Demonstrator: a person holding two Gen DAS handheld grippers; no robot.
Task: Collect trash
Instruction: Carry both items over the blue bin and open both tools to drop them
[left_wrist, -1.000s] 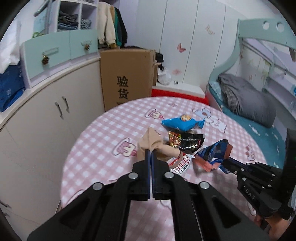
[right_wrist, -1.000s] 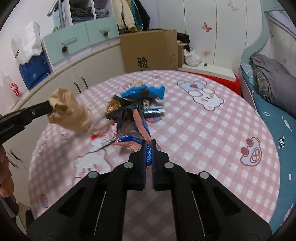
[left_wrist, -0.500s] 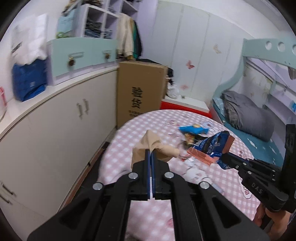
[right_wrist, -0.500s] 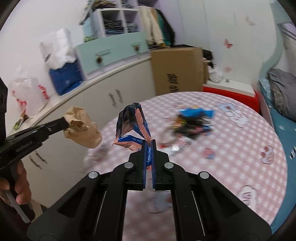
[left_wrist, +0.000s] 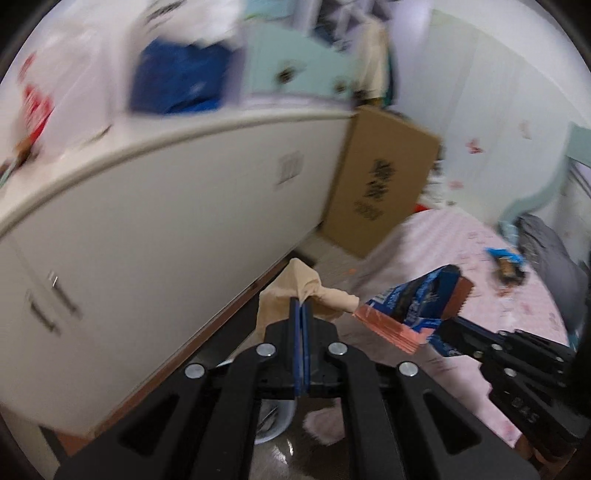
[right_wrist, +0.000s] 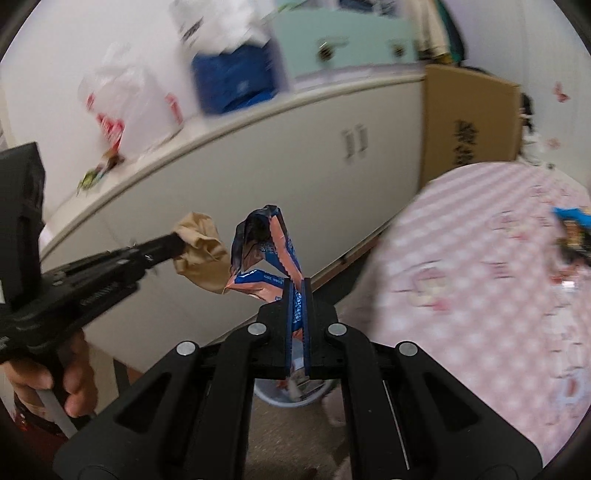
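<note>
beside white cabinets (left_wrist: 155, 206), crumpled paper (left_wrist: 295, 291) and wrapper (right_wrist: 269, 254) sit pinched between fingers (right_wrist: 286, 310).

**Two scraps aloft, the rest on the table**

A crumpled tan paper wad (left_wrist: 295, 286) hung pinched in the left gripper (left_wrist: 301, 306), off the table's edge. Just beside it, a torn blue-and-salmon snack wrapper (right_wrist: 266, 251) stood twisted upright, clamped in the right gripper (right_wrist: 296, 286). More wrappers (left_wrist: 506, 260), blue and dark, lay blurred on the pink checked tablecloth (right_wrist: 480, 295).
</note>
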